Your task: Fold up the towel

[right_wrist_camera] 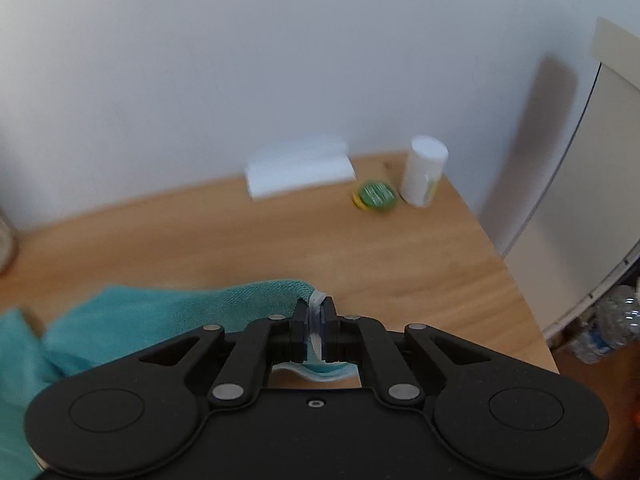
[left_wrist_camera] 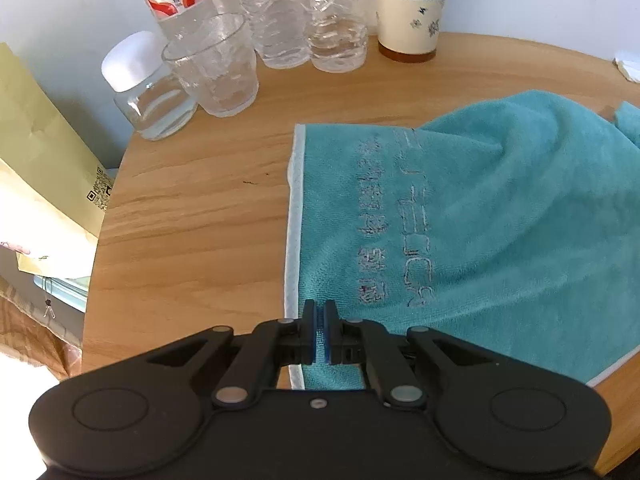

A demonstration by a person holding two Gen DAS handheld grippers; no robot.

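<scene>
My left hand-held gripper point(left_wrist_camera: 319, 322) pinches the teal towel point(left_wrist_camera: 480, 216) at its white-trimmed near edge; my right hand-held gripper point(right_wrist_camera: 316, 320) clamps a raised corner. The towel lies partly flat on the wooden counter point(left_wrist_camera: 192, 216), embroidered lettering upward. Beyond stand three water bottles point(left_wrist_camera: 280, 12).
</scene>
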